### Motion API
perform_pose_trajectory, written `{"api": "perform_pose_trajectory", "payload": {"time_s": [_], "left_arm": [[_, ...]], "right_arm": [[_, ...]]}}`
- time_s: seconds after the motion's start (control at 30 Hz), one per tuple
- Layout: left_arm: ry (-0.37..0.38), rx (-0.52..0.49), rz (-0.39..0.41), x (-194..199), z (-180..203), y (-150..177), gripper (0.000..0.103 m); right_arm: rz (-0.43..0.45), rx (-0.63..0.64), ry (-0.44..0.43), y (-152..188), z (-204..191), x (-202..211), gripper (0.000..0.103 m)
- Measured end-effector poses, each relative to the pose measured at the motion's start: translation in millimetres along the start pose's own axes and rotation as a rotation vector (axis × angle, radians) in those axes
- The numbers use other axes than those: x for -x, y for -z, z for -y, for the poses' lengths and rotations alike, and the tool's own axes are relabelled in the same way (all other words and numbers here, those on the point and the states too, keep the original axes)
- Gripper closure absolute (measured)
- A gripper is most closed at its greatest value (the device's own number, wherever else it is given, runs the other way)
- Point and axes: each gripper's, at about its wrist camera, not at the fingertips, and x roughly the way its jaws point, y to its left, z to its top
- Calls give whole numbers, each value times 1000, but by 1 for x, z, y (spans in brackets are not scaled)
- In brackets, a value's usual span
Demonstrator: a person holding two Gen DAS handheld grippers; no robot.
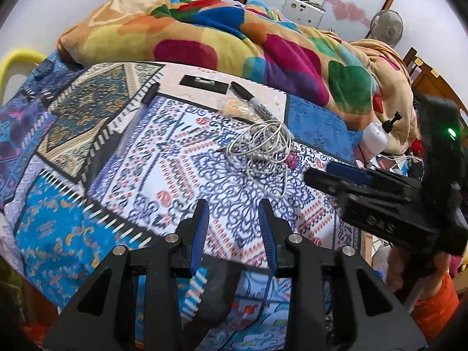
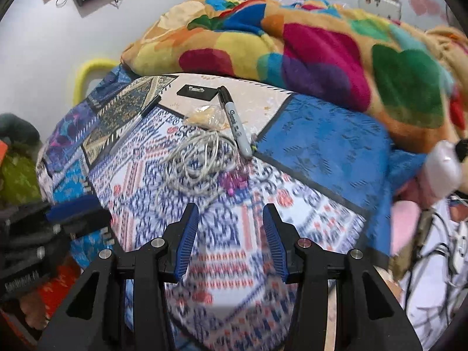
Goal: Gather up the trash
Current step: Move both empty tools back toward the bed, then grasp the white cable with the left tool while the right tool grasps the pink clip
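On the patterned bedspread [image 1: 163, 169] lie a crumpled clear wrapper with yellowish contents [image 1: 238, 108] [image 2: 204, 115], a tangled white cable [image 1: 260, 146] [image 2: 199, 161], a small crumpled magenta scrap [image 1: 291, 159] [image 2: 234, 182], a black Sharpie marker [image 1: 251, 99] [image 2: 235, 120] and a black card [image 1: 204, 84] [image 2: 195, 91]. My left gripper [image 1: 234, 204] is open and empty, just short of the cable. My right gripper [image 2: 231, 210] is open and empty, just short of the cable and scrap. It shows at the right of the left wrist view [image 1: 380, 199].
A bunched multicoloured blanket [image 1: 234, 38] covers the far side of the bed. A pen [image 1: 146, 99] lies at the left. A yellow chair back [image 1: 17, 64] stands at the far left. A fan [image 1: 386, 27] and a wardrobe stand behind. Cables and clutter [image 2: 438, 248] lie at the right.
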Motion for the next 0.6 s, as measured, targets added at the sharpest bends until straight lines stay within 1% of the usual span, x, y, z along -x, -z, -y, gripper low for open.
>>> {"api": "perform_pose_trajectory", "payload": {"time_s": [0.1,0.13,0.17,0.2,0.23,0.27,0.3,0.4,0.5,0.6], "left_arm": [[7,-3,-5,-9,0,-6,69],[10,-2,-7,-11,0,-8,69],[11,2,-11,-14,-1,-11,68],[11,8,-19,-18,-2,-14,66],[8,20,-30,-21,-3,-16,58],[10,31,-33,-24,-3,-18,56],[14,36,-29,-26,-4,-20,56],[14,34,-20,-34,-1,-27,55],[25,43,-22,-43,3,-33,54],[42,52,-16,-52,7,-37,54]], "right_arm": [[9,31,37,-8,0,-13,62],[9,44,44,-9,-2,-17,68],[2,61,51,-9,-2,-21,70],[16,85,59,-9,-4,-21,71],[18,104,65,-8,-5,-21,72],[25,118,69,-7,-5,-21,72],[28,132,66,-6,-5,-20,79],[47,148,62,0,-3,-15,79],[53,121,42,6,5,-6,79],[72,98,42,11,12,2,79]]}}
